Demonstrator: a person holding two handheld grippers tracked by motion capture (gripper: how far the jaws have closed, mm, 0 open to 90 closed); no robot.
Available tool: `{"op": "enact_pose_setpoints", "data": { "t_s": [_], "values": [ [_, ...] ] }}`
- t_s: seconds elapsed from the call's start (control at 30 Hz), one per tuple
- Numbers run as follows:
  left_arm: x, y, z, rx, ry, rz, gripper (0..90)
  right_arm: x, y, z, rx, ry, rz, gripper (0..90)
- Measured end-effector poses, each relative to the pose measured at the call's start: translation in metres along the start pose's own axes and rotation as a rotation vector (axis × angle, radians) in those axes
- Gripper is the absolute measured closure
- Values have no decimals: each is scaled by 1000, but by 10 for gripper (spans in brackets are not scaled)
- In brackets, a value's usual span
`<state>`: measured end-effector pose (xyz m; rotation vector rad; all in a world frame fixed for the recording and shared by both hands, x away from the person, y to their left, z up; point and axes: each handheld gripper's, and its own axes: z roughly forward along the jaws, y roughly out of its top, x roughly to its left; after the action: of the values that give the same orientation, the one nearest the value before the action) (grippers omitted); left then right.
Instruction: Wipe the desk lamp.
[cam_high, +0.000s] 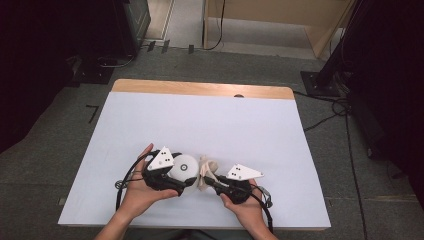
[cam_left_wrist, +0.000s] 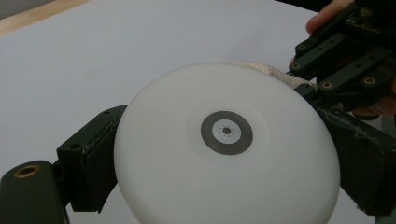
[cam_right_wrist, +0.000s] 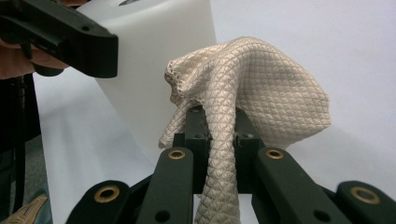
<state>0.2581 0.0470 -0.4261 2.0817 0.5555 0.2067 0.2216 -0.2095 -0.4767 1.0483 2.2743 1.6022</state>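
High view first: both my hands sit near the front edge of the white table (cam_high: 200, 125), with the left gripper (cam_high: 172, 184) and the right gripper (cam_high: 210, 181) drawn close together. In my left tongs I hold a white disc (cam_high: 183, 167), round like a smooth plate with a small grey ring at its centre. The left gripper view shows why it sits steady: the two jaws clamp opposite points of the disc's (cam_left_wrist: 226, 149) rim, so its broad face tilts up and out toward the cloth. My right tongs are nipped nearly closed on a beige quilted cloth (cam_right_wrist: 252, 93); the right gripper view shows the fabric bunched into a pad above the jaws, with a tail hanging down between them. I keep it gathered like this, I judge, so a firm wad meets the disc rather than a loose flap. The cloth (cam_high: 207, 167) lies just beside the disc's edge, and I cannot tell whether it touches. Wiping the disc seems to be the work in hand.
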Motion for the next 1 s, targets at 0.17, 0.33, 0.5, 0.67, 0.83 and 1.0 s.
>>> {"op": "enact_pose_setpoints", "data": {
  "t_s": [0.17,0.33,0.5,0.67,0.83,1.0],
  "values": [
    [4,-1,-3,7,-63,56,83,3,1,-2,-18,21,-20,816],
    [6,-2,-1,-4,-86,64,83,6,12,-7,-72,40,-26,816],
    [6,-3,-1,-11,-86,57,83,14,19,-6,-96,38,-62,816],
    [5,-3,-1,-14,-76,54,83,8,11,1,-50,46,-37,816],
    [5,-3,-1,-15,-74,54,83,1,-5,14,60,32,0,817],
    [5,-4,-1,-20,-76,50,83,-2,-11,20,93,37,33,817]
  ]
}}
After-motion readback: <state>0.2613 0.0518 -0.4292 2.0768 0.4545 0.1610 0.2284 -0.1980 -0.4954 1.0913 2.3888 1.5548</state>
